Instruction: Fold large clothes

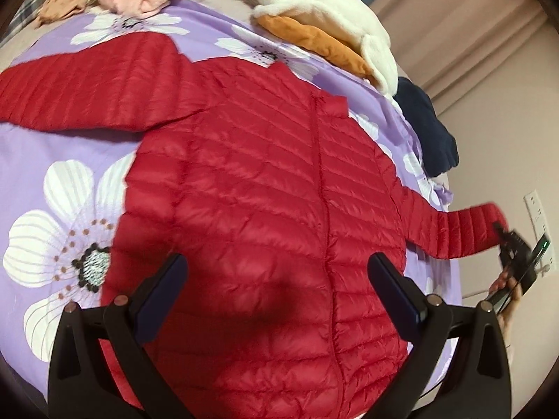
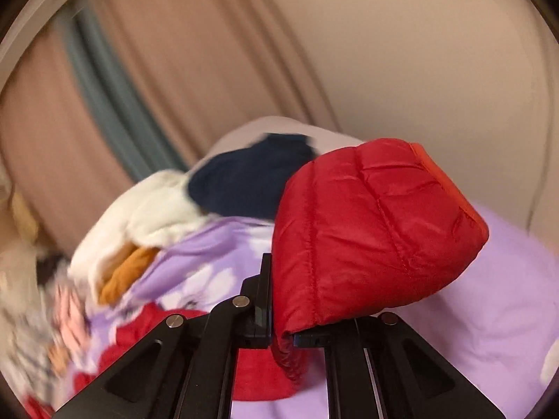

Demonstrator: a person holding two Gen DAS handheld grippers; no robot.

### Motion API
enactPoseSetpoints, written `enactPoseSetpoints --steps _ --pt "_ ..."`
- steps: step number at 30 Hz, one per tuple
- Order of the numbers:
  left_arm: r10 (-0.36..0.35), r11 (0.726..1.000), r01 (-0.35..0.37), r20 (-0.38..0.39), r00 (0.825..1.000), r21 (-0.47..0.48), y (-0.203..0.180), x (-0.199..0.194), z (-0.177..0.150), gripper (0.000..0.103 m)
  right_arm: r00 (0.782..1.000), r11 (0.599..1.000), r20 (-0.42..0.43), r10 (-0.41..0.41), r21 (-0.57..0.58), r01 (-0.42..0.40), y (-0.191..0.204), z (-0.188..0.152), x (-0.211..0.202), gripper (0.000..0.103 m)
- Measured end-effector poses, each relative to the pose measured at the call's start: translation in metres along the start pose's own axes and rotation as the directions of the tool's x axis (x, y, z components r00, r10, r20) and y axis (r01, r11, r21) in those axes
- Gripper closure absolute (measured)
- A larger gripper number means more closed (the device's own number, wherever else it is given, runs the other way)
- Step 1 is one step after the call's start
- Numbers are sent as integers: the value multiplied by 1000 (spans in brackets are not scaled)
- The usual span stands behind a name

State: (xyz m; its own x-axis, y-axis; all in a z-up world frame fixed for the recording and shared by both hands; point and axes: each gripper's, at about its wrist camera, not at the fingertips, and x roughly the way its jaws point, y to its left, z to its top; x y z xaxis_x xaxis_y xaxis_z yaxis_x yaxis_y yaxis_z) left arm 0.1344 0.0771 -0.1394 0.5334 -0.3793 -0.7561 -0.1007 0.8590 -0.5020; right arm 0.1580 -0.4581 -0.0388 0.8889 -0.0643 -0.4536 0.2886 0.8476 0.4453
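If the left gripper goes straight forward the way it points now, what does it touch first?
Most likely the red puffer jacket: the open left gripper hovers over its body, near the front zipper. Depth is unclear, but nothing else shows in between.

Left gripper (image 1: 277, 272): matte black frame, two angular arms with cut-out openings, each arm carrying two round silver pivot screws. Fingers (image 1: 164, 289) long and flat, faced with dark navy pads.

Right gripper (image 2: 281, 340): same matte black build, triangular cut-outs in the side arms, silver round screw heads at the pivots, thin black finger plates (image 2: 263, 296). From the left wrist view its body shows a small green light on a dark slab.

Hand (image 1: 506, 291): only a sliver of bare skin, warm brown tone, visible beside the right gripper's handle.
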Motion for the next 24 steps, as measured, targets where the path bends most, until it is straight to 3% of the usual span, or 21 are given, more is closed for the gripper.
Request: enactPoseSetpoints --steps 6,10,15,18,24 --pt "12 999 -11 31 999 -49 34 -25 -1 0 999 960 -2 51 -275 -49 141 -3 8 94" --pt "34 998 -31 51 998 -62 54 -38 1 0 998 874 -24 57 -482 -62 234 -40 37 94" --pt "59 993 -54 52 997 -104 81 -42 6 0 991 747 -130 41 -655 -117 295 -122 76 94" --pt "39 993 -34 42 998 -117 92 -42 8 0 982 682 -190 9 -717 -145 304 -163 85 94" --pt "18 993 -13 39 999 -117 102 -40 10 0 952 484 -283 -113 -853 -196 317 -249 114 94"
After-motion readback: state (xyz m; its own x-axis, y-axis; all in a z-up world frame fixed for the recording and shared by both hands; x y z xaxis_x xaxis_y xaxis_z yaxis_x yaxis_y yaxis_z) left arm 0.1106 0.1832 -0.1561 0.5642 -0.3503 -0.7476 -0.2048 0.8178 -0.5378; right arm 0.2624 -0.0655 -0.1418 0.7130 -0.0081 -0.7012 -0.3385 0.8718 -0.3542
